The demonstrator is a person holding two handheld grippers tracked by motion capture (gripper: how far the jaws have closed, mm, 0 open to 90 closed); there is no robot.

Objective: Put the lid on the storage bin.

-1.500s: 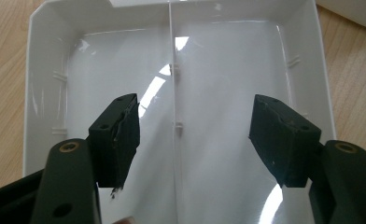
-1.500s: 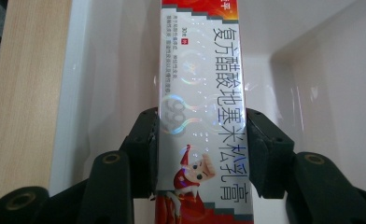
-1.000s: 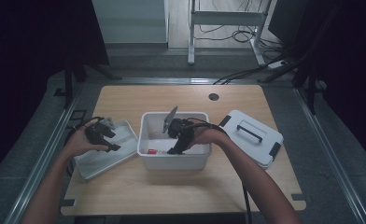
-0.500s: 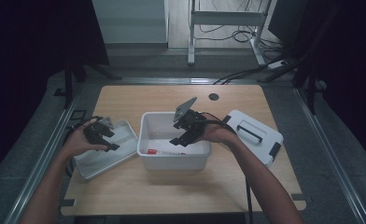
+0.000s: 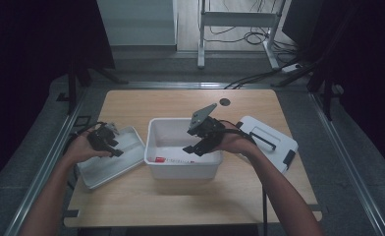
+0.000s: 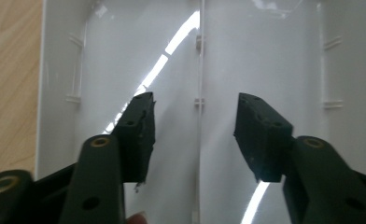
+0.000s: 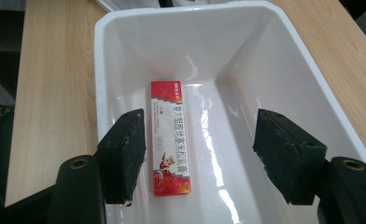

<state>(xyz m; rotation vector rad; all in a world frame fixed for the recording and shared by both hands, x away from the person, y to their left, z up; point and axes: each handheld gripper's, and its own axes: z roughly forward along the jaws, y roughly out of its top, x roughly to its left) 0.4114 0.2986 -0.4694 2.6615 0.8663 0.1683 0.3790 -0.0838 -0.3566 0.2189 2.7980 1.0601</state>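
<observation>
- Your right gripper (image 5: 196, 146) hangs over the white bin (image 5: 153, 129) at the table's middle, jaws spread wide with nothing between them.
- A red-and-white box (image 7: 171, 135) lies flat on the bin's floor, below and clear of those jaws.
- Your left gripper (image 6: 195, 133), unclenched and grasping nothing, has just been narrowing above the white tray (image 5: 131, 140) left of the bin.

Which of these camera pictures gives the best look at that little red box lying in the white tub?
The right gripper view: the red box lies flat on the white tub's floor, its printed top face in full sight. The high view catches a small red sliver low inside the tub.
</observation>
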